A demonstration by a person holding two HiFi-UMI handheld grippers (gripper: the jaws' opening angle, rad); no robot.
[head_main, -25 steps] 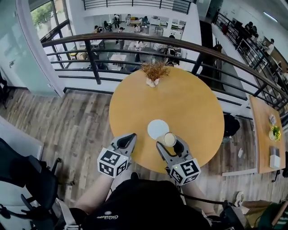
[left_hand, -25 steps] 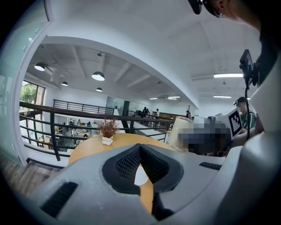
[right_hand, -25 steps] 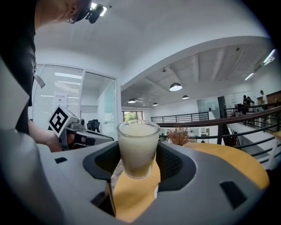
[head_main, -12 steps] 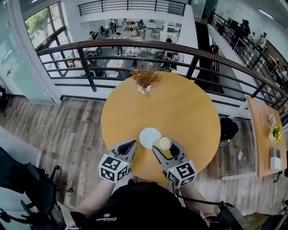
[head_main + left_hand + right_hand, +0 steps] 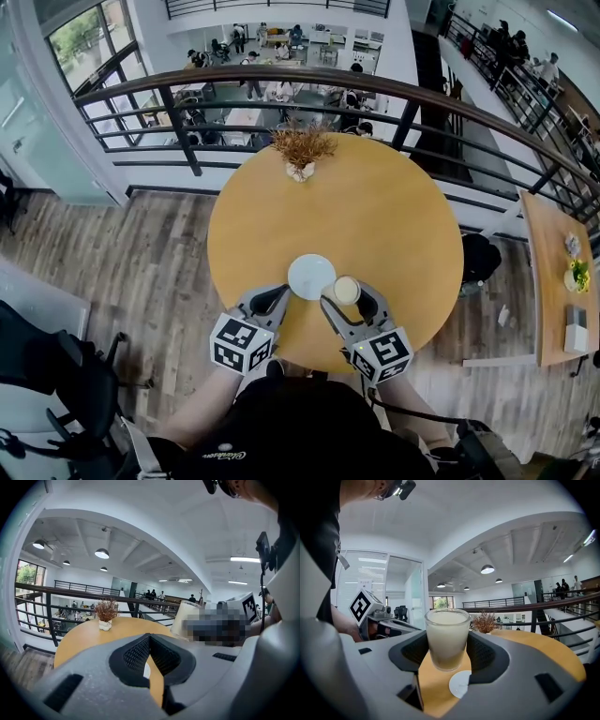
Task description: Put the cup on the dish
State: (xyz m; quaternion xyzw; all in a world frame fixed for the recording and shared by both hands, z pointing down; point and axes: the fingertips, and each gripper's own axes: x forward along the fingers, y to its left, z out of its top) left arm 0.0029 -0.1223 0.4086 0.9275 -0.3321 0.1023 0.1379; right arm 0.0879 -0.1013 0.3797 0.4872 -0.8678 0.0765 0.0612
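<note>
A glass cup (image 5: 447, 637) of milky drink sits between the jaws of my right gripper (image 5: 447, 654), which is shut on it. The cup hangs a little above the round yellow table (image 5: 375, 206). In the head view the cup (image 5: 347, 290) is just right of the white dish (image 5: 311, 277), close to its rim. The dish (image 5: 460, 684) shows under the cup, slightly to the right. My left gripper (image 5: 275, 298) is at the dish's lower left, shut and empty. From the left gripper (image 5: 149, 641) the cup (image 5: 185, 618) appears to the right.
A small vase of dried plants (image 5: 301, 150) stands at the table's far edge. A black railing (image 5: 281, 84) curves behind the table over a lower floor. Dark chairs (image 5: 56, 375) are at the left, and another table (image 5: 558, 272) at the right.
The left gripper has drawn closer to the dish's left side. The right gripper still holds the cup beside the dish's right rim, with little shift.
</note>
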